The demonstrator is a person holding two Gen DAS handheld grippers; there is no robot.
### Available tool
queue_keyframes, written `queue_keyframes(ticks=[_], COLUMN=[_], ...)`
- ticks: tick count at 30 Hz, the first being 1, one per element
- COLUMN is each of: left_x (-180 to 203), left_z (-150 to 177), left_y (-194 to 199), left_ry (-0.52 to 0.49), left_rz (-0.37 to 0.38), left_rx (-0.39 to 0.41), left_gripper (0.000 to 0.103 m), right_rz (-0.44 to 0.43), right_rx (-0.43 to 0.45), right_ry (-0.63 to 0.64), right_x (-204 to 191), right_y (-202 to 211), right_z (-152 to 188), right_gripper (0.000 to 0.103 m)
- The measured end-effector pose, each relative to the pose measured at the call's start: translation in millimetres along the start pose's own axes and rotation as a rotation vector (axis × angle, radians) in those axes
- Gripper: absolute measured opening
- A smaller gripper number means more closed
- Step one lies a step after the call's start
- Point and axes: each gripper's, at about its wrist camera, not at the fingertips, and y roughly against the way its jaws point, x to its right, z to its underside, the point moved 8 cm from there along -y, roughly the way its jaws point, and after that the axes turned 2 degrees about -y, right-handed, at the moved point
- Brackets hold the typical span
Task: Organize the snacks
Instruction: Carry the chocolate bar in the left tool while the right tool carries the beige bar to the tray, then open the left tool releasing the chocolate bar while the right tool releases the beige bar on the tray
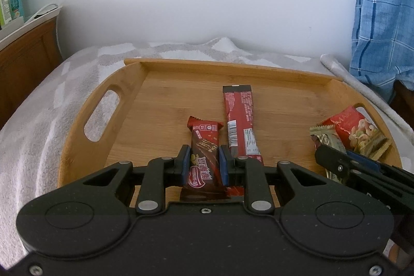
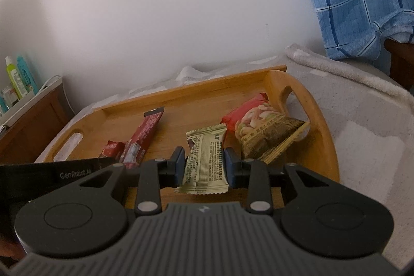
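Brown glossy wafer bar (image 1: 203, 159) lies lengthwise between your left gripper (image 1: 203, 164) pads, clamped, pointing away over the bamboo tray (image 1: 168, 105); your right gripper (image 2: 205, 164) pinches a crinkly gold packet (image 2: 205, 159)

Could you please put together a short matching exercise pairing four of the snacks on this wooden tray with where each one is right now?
Things:
1. brown chocolate bar
2. long red stick pack
3. gold wrapper
4. red nut bag

Places:
A. between the fingers of the right gripper
B. lying free mid-tray, beside the brown bar
C. between the fingers of the left gripper
D. by the tray's right handle

Pairs: 1-C, 2-B, 3-A, 4-D
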Motion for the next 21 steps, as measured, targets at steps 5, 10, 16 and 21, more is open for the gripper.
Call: queue_keyframes(ticks=[5, 10, 16, 21], left_x=[0.3, 2.4, 4.4, 8.2], left_z=[-0.7, -1.7, -0.7, 6.4], left_y=[1.9, 13.4, 39.3, 64.6], left_ry=[-0.004, -0.035, -0.054, -0.07], left_rz=[0.002, -0.004, 0.007, 0.032], left_rx=[-0.004, 0.016, 0.041, 0.06], left_gripper=[0.023, 0.035, 0.045, 0.057], right_rz=[-0.011, -0.016, -0.024, -0.027], right_rx=[0.003, 0.013, 0.042, 0.054], right_ry=[-0.012, -0.01, 0.002, -0.011], right_x=[1.9, 0.3, -1.0, 3.9], right_y=[0.8, 6.1, 22.4, 42.7], right_z=[-1.1, -2.8, -4.2, 1.2], right_gripper=[0.041, 0.041, 0.051, 0.059])
